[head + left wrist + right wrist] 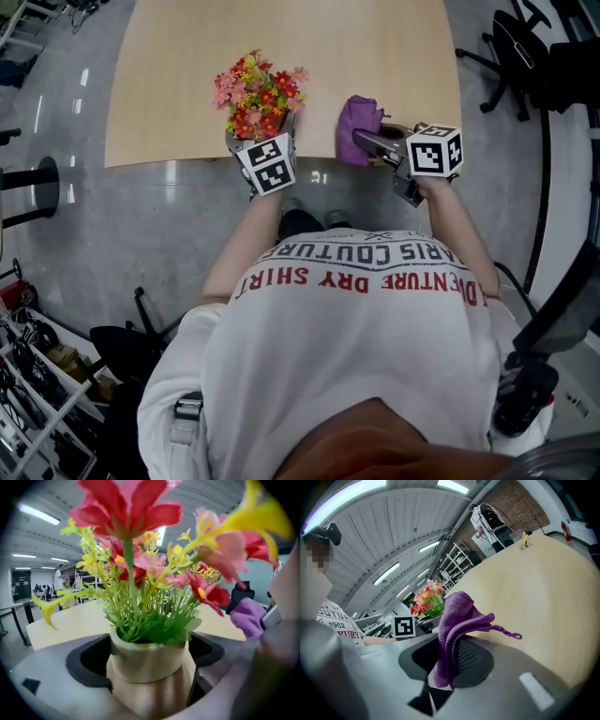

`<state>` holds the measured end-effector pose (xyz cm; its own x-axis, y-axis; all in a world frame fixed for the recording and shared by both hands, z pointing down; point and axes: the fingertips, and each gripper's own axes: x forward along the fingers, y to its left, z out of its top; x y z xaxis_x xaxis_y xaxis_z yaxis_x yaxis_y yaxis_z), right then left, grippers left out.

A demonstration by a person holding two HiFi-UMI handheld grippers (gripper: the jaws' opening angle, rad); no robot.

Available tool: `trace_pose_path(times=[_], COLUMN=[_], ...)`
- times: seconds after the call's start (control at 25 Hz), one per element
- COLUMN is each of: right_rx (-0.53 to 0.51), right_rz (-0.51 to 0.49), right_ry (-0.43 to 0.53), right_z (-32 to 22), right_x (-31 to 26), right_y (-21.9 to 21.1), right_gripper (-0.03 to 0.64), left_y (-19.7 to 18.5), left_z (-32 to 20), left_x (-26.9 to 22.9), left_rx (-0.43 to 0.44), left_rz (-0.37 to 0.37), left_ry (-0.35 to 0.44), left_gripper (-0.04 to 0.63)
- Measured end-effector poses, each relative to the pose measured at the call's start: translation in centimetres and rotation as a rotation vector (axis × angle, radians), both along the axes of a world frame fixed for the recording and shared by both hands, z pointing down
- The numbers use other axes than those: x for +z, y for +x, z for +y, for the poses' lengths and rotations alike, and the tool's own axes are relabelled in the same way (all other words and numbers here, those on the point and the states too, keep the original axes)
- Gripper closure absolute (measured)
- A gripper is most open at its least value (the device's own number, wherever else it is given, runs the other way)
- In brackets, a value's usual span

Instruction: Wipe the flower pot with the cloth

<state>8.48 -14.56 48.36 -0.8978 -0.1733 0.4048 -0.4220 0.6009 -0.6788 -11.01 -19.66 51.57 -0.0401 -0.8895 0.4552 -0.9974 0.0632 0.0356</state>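
Note:
A pale wooden flower pot (147, 663) with red, pink and yellow artificial flowers (140, 573) stands near the front edge of the table (375, 56). My left gripper (147, 656) is open and straddles the pot, one dark pad close on each side. From the head view the flowers (258, 94) hide most of the pot, with the left gripper (255, 142) right behind it. My right gripper (447, 660) is shut on a purple cloth (457, 616), which bunches up out of its jaws. It hovers over the table edge (373, 142), to the right of the pot.
The light wood table stretches away behind the pot. An office chair (520, 52) stands at the table's right end. A black stand (37, 192) and cluttered shelves (37, 375) sit on the floor at the left.

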Motion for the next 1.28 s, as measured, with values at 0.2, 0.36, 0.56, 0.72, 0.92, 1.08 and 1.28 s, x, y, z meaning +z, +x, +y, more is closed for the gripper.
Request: trace_pose_path(times=[0.2, 0.36, 0.56, 0.72, 0.92, 1.08, 1.28], right_rx=[-0.041, -0.071, -0.087, -0.071, -0.028, 0.009, 0.075], right_rz=[0.006, 0.019, 0.01, -0.009, -0.043, -0.065, -0.096], right_ry=[0.004, 0.007, -0.017, -0.023, -0.046, -0.07, -0.083], right_z=[1.4, 2.7, 3.5, 2.6, 1.2, 0.0, -1.8], right_x=[0.0, 0.0, -0.4, -0.8, -1.0, -0.8, -0.5], right_y=[0.9, 1.3, 1.3, -0.4, -3.1, -5.0, -7.0], right_gripper=[0.557, 0.557, 0.557, 0.557, 0.557, 0.557, 0.557], left_y=[-0.1, 0.0, 1.0, 1.0, 1.3, 0.9, 0.5], left_z=[0.0, 0.3, 0.2, 0.1, 0.1, 0.0, 0.5], left_x=[0.3, -0.3, -0.8, -0.9, -1.0, -0.6, -0.5], left_rx=[-0.036, -0.014, 0.162, 0.334, 0.531, 0.661, 0.807], left_rz=[-0.011, -0.018, -0.014, -0.013, 0.001, 0.0, 0.004], left_ry=[0.013, 0.039, 0.036, 0.028, 0.013, 0.013, 0.028], left_gripper=[0.078, 0.08, 0.083, 0.083, 0.083, 0.083, 0.084])
